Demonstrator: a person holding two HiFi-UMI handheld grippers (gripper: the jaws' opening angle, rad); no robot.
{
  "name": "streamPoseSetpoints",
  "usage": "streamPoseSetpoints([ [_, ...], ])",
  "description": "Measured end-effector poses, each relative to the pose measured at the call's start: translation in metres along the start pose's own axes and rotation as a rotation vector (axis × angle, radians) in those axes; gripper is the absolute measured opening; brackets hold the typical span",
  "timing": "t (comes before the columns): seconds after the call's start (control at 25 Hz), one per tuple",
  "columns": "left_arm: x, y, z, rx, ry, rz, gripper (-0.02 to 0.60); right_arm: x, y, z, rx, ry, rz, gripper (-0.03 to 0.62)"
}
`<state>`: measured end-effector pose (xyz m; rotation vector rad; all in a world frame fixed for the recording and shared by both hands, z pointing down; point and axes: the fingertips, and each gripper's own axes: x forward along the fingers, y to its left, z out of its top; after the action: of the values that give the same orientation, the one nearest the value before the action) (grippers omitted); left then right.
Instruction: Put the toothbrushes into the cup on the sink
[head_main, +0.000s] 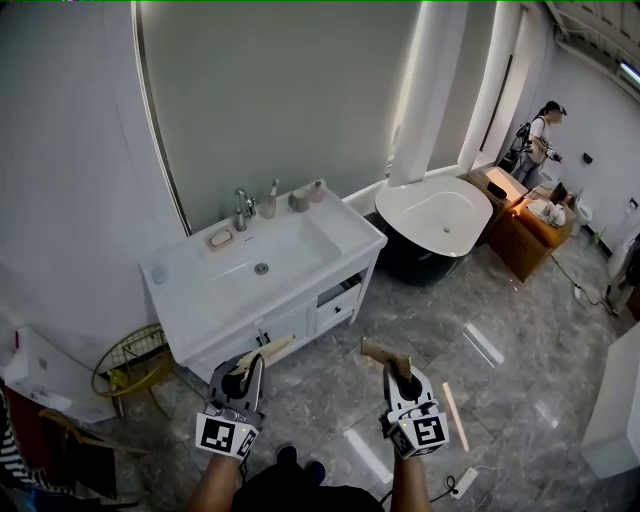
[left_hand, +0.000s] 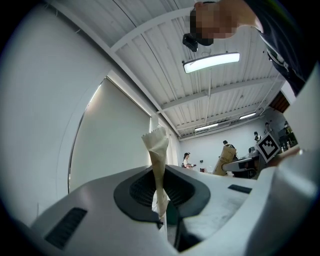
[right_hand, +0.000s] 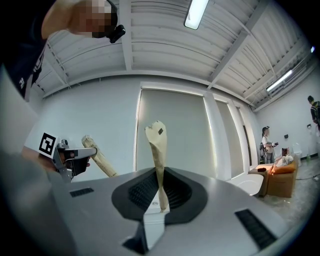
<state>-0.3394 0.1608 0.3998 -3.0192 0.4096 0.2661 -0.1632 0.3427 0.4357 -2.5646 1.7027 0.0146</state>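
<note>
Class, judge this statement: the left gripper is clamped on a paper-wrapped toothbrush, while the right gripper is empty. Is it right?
Wrong on one point: the right gripper is not empty. The right gripper view shows its jaws shut on the right toothbrush, paper-wrapped too. The left gripper is indeed clamped on the left toothbrush, paper-wrapped.

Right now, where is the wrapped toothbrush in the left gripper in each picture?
Head view: the wrapped toothbrush sticks out of the left gripper, low, left of the middle.
Left gripper view: upright in the middle, pinched between the jaws.
Right gripper view: slanting at the far left, in the left gripper.
Shared landmark: the big wall panel shows in all three.
</note>
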Motion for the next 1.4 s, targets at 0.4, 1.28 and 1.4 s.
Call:
streamPoseSetpoints([
  [0.4, 0.022, 0.003, 0.007, -0.008, -0.022, -0.027, 0.046, 0.012, 0.002, 0.009, -0.042, -0.004, 0.009, 0.048],
  [1.28, 0.024, -0.010, -0.005, 0.004, -0.009, 0.017, 0.046, 0.019, -0.016, -0.005, -0.028, 0.010, 0.042, 0.048],
  [1.4, 0.028, -0.010, -0.006, 0.005, -0.017, 0.013, 0.046, 0.020, -0.021, -0.009, -0.039, 0.006, 0.039, 0.048],
])
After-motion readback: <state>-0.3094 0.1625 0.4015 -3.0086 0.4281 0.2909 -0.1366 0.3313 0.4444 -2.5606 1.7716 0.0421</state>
